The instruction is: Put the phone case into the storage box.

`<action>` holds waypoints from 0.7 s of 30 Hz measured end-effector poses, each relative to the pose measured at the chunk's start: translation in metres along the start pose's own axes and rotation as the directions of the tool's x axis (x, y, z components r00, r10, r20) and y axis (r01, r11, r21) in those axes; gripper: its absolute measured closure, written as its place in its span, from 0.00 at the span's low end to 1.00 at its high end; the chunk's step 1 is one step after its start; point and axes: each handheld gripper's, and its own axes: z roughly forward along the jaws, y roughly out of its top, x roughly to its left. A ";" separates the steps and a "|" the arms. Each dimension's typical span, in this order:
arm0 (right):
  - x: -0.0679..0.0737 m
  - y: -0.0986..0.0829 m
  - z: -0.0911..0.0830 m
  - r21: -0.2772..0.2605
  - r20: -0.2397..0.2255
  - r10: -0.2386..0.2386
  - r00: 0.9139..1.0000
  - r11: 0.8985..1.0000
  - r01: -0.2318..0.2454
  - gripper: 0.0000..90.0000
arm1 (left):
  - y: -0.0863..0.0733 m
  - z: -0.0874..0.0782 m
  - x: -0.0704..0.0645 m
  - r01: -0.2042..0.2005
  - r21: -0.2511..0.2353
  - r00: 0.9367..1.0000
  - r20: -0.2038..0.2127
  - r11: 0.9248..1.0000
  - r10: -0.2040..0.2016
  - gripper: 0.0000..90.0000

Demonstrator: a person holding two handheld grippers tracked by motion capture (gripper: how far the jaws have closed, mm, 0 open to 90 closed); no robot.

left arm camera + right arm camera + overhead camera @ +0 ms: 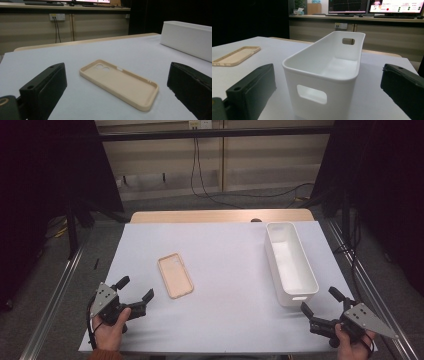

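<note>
The high view looks forward and down from above the person's side, taking in the whole white surface from some way off, with the left tool at lower left and the right tool at lower right. The left gripper view sits low, just above the surface, facing the beige phone case close ahead, the white bin farther off. The right gripper view, equally low, faces the bin end-on at close range; all three views share case and bin.

White bin cut off at right edge, monitors cropped at top, screen text unreadable
</note>
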 end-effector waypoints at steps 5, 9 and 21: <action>0.000 0.000 0.000 -0.002 -0.002 -0.001 1.000 1.000 0.001 0.00 | 0.001 0.001 -0.001 0.008 0.007 1.000 -0.001 1.000 -0.008 0.03; -0.001 -0.001 -0.001 0.000 -0.006 0.001 1.000 1.000 -0.001 0.00 | 0.001 0.004 -0.003 0.011 0.011 1.000 0.010 1.000 -0.011 0.03; 0.001 -0.001 -0.003 0.004 -0.011 0.002 1.000 1.000 -0.002 0.00 | 0.001 0.009 -0.008 -0.007 0.046 0.999 0.045 0.999 0.005 0.03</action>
